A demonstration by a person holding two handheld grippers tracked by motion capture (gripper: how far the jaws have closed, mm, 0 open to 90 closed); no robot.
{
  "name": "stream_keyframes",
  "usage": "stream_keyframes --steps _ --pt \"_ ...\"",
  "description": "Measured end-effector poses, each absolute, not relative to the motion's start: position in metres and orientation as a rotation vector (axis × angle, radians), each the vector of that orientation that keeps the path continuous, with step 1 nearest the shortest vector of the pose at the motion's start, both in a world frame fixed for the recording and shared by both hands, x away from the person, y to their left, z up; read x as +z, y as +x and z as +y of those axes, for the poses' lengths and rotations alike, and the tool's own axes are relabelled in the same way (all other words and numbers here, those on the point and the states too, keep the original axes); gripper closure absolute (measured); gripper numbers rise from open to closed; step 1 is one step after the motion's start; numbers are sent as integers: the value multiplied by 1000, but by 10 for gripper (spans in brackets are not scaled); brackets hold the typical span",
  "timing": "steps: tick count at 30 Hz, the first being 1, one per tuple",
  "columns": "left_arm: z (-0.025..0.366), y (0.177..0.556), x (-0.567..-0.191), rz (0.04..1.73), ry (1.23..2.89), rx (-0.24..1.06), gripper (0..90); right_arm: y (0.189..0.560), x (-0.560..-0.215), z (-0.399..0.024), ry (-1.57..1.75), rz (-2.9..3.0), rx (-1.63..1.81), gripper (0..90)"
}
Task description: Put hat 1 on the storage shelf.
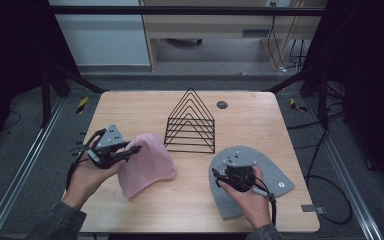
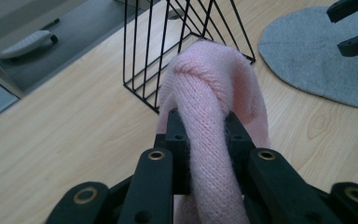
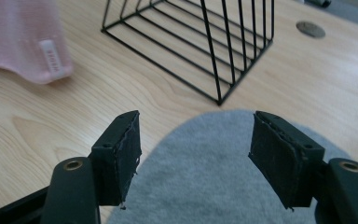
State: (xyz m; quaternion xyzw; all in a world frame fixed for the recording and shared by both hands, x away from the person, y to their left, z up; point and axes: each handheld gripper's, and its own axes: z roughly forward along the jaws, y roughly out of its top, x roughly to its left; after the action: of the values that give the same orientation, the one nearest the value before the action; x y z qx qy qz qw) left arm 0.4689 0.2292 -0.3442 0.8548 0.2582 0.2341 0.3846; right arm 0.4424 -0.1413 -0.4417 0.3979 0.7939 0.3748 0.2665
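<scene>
- The left claw [image 2: 205, 135] is clamping a fold of the pink hat [image 1: 147, 162]; keeping that pinch deep is advisable while lifting.
- The right claw [image 3: 193, 156] is hovering apart above the grey hat [image 3: 205, 186].

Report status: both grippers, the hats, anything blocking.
Left gripper shut on pink hat. Right gripper open above grey hat. Wire rack stands behind, apart.
</scene>
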Motion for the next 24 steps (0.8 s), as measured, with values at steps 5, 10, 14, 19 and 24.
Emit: stream_keyframes --steps 5,10,14,19,24 --pt "227 473 -327 633 2187 632 767 441 -428 -130 1016 2167 1051 337" --pt "229 477 -304 610 2182 656 767 440 -409 -111 924 2217 1097 320" --pt "235 486 -288 623 2143 643 766 444 -388 -94 873 2256 1136 278" --pt "238 495 -274 625 2113 630 765 454 -369 -83 838 2314 1140 227" --pt "240 498 -262 615 2107 637 765 465 -358 -78 819 2335 1156 268"
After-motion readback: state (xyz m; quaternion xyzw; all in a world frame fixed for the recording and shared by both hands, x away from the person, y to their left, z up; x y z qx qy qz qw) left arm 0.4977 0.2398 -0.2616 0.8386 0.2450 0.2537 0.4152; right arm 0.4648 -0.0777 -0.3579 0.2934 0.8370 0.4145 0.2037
